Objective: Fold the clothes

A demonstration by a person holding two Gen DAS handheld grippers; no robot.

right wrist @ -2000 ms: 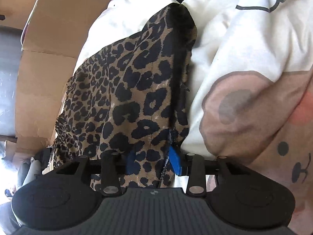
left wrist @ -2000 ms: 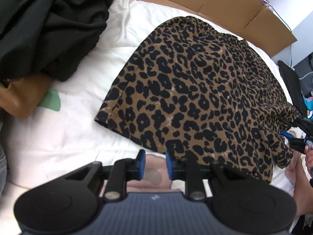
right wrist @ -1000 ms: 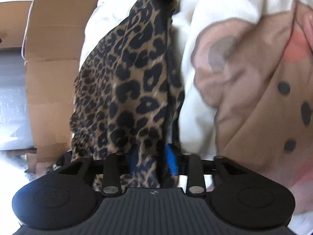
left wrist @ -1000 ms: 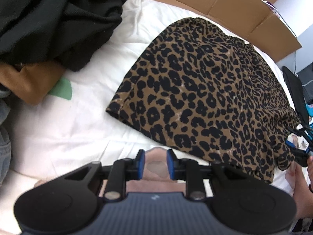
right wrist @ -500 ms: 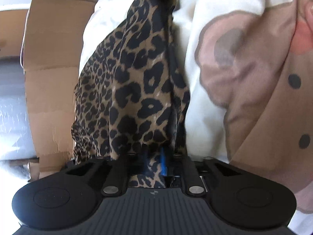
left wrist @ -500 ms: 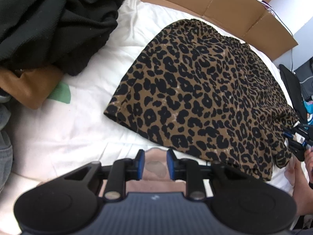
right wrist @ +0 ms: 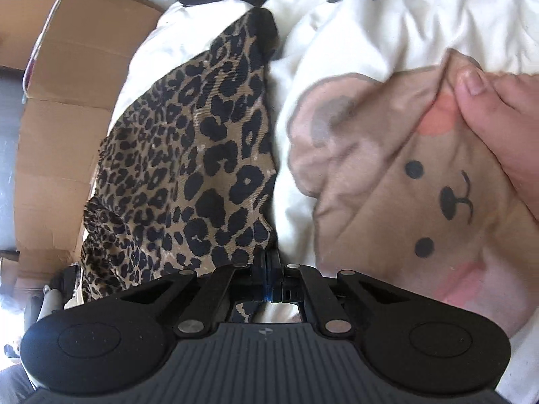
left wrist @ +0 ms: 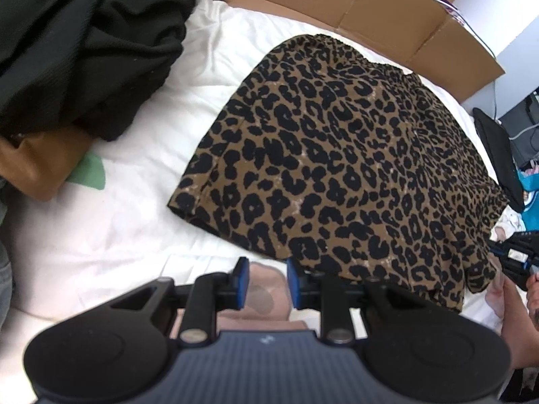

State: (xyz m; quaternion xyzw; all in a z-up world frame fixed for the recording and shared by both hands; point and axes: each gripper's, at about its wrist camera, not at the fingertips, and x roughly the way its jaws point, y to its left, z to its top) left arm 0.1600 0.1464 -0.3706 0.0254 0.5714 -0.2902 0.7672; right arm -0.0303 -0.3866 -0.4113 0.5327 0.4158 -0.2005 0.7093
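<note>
Left wrist view: the leopard-print garment (left wrist: 347, 168) lies spread flat on the white bedsheet (left wrist: 111, 222), reaching from the middle of the bed toward its far edge, where flattened cardboard (left wrist: 387, 10) lines the bed. A heap of black clothes (left wrist: 77, 43) fills the far left corner, with a tan garment (left wrist: 30, 165) tucked under it. The left gripper (left wrist: 266, 277) hovers over the near edge of the bed with its 2 blue-padded fingers (left wrist: 242, 277) partly apart; nothing lies between them but the sheet's pinkish-brown bear print below, and the garment's near hem sits just beside the right-hand finger. At the right edge of the bed the right gripper (left wrist: 515, 256) meets the garment's near right corner, and a bare hand (left wrist: 515, 323) shows below it.

Right wrist view: the right gripper (right wrist: 269, 266) has its 2 fingers pressed fully together, pinching the garment's (right wrist: 188, 168) corner at its hem. The cloth runs away from the fingers toward the far edge of the bed, its right side raised in a dark fold. To the right, the bedsheet (right wrist: 353, 27) shows the bear print (right wrist: 421, 202), and a bare hand (right wrist: 498, 114) rests on that print, bunching the sheet. Cardboard (right wrist: 67, 101) stands along the left.
</note>
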